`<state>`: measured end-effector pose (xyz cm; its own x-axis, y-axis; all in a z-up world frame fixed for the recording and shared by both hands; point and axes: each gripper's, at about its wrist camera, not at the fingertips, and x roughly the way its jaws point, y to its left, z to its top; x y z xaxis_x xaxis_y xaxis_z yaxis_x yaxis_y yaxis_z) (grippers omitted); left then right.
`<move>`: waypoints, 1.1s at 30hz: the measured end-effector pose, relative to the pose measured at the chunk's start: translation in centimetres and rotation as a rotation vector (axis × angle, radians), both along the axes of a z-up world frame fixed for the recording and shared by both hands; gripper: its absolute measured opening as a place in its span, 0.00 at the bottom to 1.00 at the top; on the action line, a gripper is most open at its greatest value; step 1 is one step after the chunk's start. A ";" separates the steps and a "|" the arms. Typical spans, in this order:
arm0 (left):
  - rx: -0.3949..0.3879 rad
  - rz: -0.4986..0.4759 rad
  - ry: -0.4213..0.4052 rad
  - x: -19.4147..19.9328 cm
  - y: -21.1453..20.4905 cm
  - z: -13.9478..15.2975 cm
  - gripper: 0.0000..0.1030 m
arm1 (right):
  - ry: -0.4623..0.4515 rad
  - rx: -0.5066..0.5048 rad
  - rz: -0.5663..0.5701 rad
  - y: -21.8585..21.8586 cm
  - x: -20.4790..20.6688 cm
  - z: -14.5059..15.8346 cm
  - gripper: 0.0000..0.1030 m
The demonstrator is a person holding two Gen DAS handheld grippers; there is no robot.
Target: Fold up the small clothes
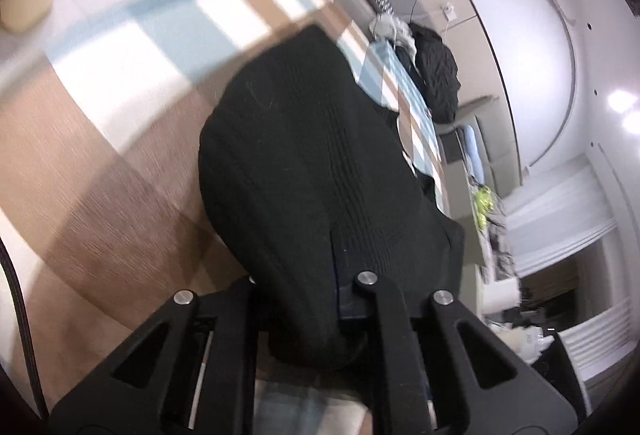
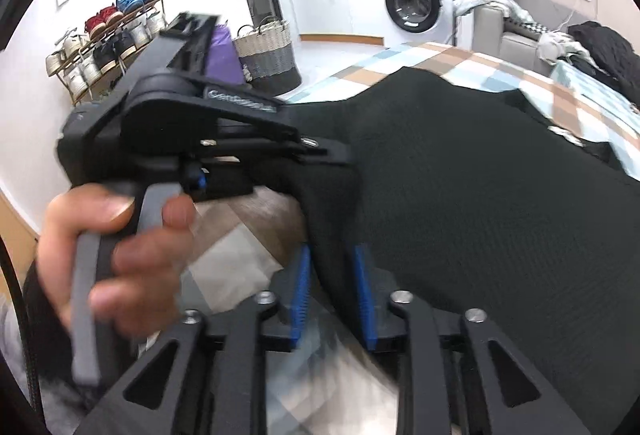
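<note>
In the right wrist view, the right gripper (image 2: 334, 291) is seen low in the centre of the frame, its two blue ribbed pads (image 2: 364, 291) closed on a fold of the black garment (image 2: 480, 203), which is pinched between them. From that pinch the dark knit cloth spreads up and to the right, filling most of the right half of the frame. The left gripper (image 2: 328, 151) is seen at centre left in the same view, held by a hand (image 2: 120, 255) wrapped around its grey handle; its tip is pressed into the edge of the black garment, and the cloth appears to be clamped there.

In the left wrist view, the left gripper (image 1: 304, 299) is seen at the bottom centre, its fingers buried in the garment (image 1: 304, 163), so the jaws themselves are hidden; the cloth is bunched between the black arms and hangs over them. The garment rises toward the middle of the frame.

Beneath the cloth a checked cover (image 1: 132, 139) of brown, white and pale blue squares is seen. Another dark heap of clothing (image 2: 600, 47) lies at the right edge of the right wrist view. A washing machine (image 2: 416, 1) is seen at upper centre, a woven basket (image 2: 266, 53) to its left, and a shoe rack (image 2: 108, 39) at upper left. Both views are blurred.
</note>
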<state>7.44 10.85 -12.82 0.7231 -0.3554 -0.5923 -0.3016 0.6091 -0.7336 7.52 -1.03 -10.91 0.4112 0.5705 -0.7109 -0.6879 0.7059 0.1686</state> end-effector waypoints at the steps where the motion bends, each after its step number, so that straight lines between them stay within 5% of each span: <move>1: 0.018 0.009 -0.009 -0.2 0.2 0.3 0.08 | -0.001 0.005 -0.029 -1.3 -0.1 0.3 0.37; 12: 0.306 0.012 -0.056 -1.7 -1.3 4.7 0.08 | 0.053 -0.062 -0.494 -14.1 3.3 -0.9 0.42; 16: 0.516 -0.089 -0.151 0.8 -6.2 9.8 0.08 | 0.049 -0.041 -0.536 -16.4 2.9 -0.4 0.42; 21: 0.646 -0.347 -0.345 3.8 -16.6 15.1 0.08 | 0.019 -0.032 -0.596 -19.0 1.7 0.8 0.43; 25: 0.628 -0.662 -0.436 5.2 -26.8 15.4 0.08 | 0.015 -0.028 -0.692 -22.3 0.3 1.4 0.43; 29: 0.492 -0.944 -0.363 5.3 -31.9 11.9 0.11 | 0.033 -0.037 -0.786 -25.6 -0.5 1.4 0.43; 33: 0.433 -0.945 -0.273 4.4 -31.1 9.1 0.27 | 0.080 0.034 -0.828 -28.6 -1.5 1.4 0.43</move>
<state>11.88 -20.23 -3.75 0.3919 -0.6387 -0.6621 0.5696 0.7336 -0.3706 6.00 -29.66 -9.55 0.6565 0.1278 -0.7434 0.0663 0.9720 0.2256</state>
